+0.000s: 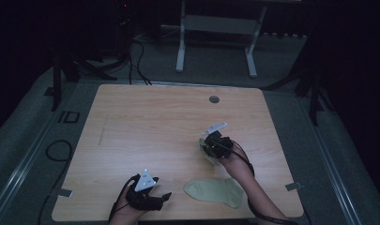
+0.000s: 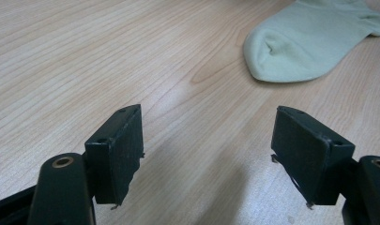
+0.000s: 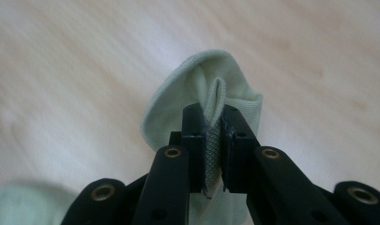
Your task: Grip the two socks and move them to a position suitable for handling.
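From the high view I see the wooden worktop [image 1: 145, 126] with a pale green sock [image 1: 216, 192] lying flat near its front edge; my left tongs [image 1: 165, 197] rest just left of that sock, pointing at it, and my right tongs [image 1: 207, 146] sit beyond the sock, farther up the worktop, with something pale bunched at their tips that I cannot make out from here.

In the left gripper view my left tongs [image 2: 206, 154] stand released, the jaws well apart with bare worktop [image 2: 84, 56] between them; the flat sock [image 2: 309, 42] lies ahead and to the right of them, toe end nearest, untouched.

In the right gripper view, the pale bunch shows as a second sock [image 3: 201, 98]; my right tongs [image 3: 215, 117] are clenched on a raised fold of it, the fabric pinched between the pads and the rest hanging below over the blurred worktop [image 3: 84, 70].
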{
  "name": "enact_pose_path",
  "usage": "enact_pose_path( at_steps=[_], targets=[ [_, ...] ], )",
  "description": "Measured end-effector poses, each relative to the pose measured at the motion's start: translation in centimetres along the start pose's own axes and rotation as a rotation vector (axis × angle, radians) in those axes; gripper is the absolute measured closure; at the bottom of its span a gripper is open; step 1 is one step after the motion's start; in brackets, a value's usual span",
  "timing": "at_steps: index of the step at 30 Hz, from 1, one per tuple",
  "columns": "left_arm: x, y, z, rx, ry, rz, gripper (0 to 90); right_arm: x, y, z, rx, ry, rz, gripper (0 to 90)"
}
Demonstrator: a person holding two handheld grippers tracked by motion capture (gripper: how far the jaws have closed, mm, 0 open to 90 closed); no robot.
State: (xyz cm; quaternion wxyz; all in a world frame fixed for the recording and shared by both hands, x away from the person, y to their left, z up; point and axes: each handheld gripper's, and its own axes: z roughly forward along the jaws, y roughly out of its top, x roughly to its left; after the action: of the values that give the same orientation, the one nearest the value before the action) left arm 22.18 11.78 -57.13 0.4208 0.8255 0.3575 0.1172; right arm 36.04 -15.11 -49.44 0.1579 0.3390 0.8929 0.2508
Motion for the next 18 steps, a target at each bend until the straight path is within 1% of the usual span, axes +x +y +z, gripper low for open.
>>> enact_pose_path(
  at_steps=[2, 4, 8, 10, 11, 12, 13, 15, 18],
  targets=[
    [0.0, 0.0, 0.1, 0.003, -0.001, 0.001, 25.3, -0.1, -1.2, 0.3, 0.019, 0.005, 0.02, 81.6],
    [0.0, 0.1, 0.3, 0.001, -0.005, 0.0, 25.3, -0.1, -2.2, 1.1, 0.036, 0.014, 0.037, 81.5],
    [-0.1, 0.3, 0.4, -0.003, -0.009, -0.002, 25.7, 0.3, -3.3, 2.6, 0.059, 0.03, 0.057, 79.6],
    [-0.1, 0.3, 0.6, 0.001, -0.009, -0.002, 25.9, 0.5, -3.7, 3.3, 0.061, 0.048, 0.072, 73.4],
    [-0.1, 0.4, 0.7, -0.001, -0.01, -0.005, 25.9, 0.6, -3.8, 3.3, 0.04, 0.046, 0.077, 68.5],
    [-0.1, 0.4, 0.8, -0.001, -0.008, -0.005, 25.9, 0.7, -3.9, 3.4, 0.034, 0.046, 0.084, 62.6],
    [-0.1, 0.5, 0.9, -0.001, -0.012, -0.005, 25.9, 0.9, -3.9, 3.4, 0.034, 0.035, 0.079, 59.5],
    [-0.1, 0.7, 1.1, 0.002, -0.013, -0.001, 26.7, 1.3, -3.8, 3.5, 0.033, 0.011, 0.059, 55.4],
    [-0.1, 1.2, 1.4, -0.002, -0.019, 0.006, 27.9, 1.4, -3.7, 3.5, 0.037, 0.017, 0.057, 51.3]
  ],
)
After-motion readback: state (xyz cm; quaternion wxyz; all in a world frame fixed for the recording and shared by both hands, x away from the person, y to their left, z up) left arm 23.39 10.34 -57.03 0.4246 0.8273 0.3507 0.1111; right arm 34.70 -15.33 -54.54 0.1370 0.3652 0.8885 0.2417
